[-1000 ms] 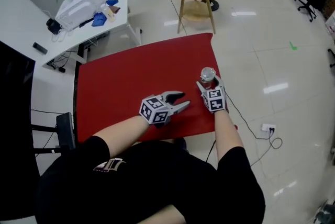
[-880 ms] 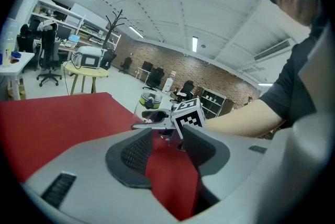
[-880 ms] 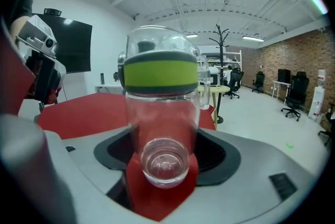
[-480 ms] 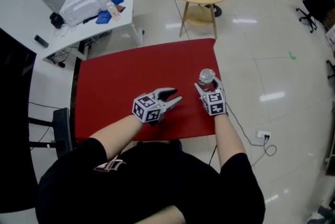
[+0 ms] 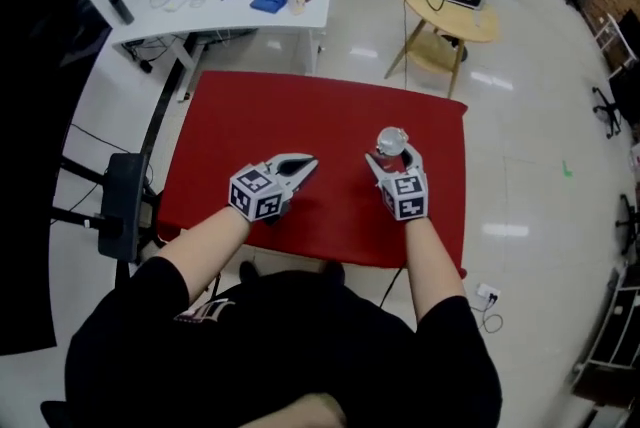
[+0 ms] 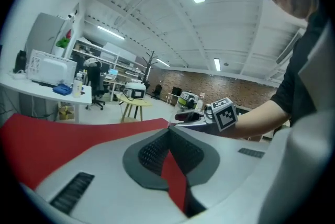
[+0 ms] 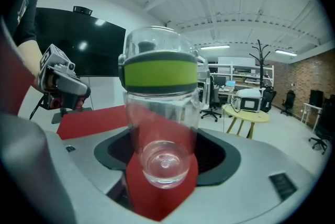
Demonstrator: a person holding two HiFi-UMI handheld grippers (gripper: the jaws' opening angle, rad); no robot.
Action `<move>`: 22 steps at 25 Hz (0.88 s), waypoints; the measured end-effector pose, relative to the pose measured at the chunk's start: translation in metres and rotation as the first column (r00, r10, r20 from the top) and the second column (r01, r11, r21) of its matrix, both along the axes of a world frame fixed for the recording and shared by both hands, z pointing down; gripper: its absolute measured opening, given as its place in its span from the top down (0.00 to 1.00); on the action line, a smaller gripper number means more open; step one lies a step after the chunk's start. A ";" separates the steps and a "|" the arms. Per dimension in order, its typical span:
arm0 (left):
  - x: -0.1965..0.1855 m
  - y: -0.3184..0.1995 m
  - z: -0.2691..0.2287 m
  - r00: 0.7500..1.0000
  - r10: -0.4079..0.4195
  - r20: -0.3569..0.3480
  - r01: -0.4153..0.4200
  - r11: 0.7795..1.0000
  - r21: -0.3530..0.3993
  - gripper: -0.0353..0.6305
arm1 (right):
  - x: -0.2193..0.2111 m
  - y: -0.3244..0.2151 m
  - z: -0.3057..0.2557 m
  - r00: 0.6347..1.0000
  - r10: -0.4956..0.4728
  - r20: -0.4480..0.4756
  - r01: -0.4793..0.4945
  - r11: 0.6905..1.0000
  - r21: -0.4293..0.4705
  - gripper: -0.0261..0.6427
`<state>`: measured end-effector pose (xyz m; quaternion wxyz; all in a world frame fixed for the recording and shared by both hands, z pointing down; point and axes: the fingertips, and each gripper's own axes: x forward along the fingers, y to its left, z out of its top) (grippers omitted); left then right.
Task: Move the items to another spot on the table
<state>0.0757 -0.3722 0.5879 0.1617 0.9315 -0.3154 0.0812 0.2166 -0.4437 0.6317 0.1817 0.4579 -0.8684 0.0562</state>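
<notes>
Here the right gripper (image 5: 393,162) is closed on a jar (image 7: 159,113). The jar stands between the jaws, with its upper part rising past the fingertips. From the head view the gripper covers the jar's lower body. No view settles whether its base touches the table (image 5: 300,116). The jar is clear, round and smooth, with a yellow-green band below a clear domed lid. Its thick circular base shows through the wall in the right gripper view. The left gripper (image 5: 297,166) lies to the left of the right one, well apart from it. Its jaws are drawn together at the tips, with only a thin wedge of red surface showing between the ribbed dark pads (image 6: 152,155), and nothing is held. Its far body is cut off by the lens edge in its own view. Both grippers are grey and matte, each with a marker cube at the wrist. The table top is flat, plain red and rectangular. Open surface lies ahead of both grippers and between them. The table's right edge runs near the outer side of the right gripper, and the near edge passes under both forearms.
</notes>
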 end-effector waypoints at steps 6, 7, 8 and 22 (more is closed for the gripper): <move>-0.169 0.009 -0.004 0.989 -0.144 -0.029 0.144 0.989 0.010 0.95 | -0.162 -0.006 -0.008 0.992 -0.125 -0.007 0.125 0.992 -0.006 0.45; -0.198 0.012 -0.004 0.984 -0.173 -0.034 0.174 0.985 0.012 0.95 | -0.190 -0.006 -0.007 0.989 -0.148 -0.006 0.148 0.989 -0.008 0.45; -0.228 0.015 -0.005 0.978 -0.204 -0.038 0.205 0.979 0.014 0.95 | -0.219 -0.006 -0.007 0.985 -0.170 -0.004 0.170 0.985 -0.011 0.45; -0.536 0.106 0.022 0.875 -0.484 -0.012 0.484 0.875 -0.004 0.95 | -0.599 0.006 0.071 0.905 -0.423 0.043 0.425 0.904 -0.048 0.45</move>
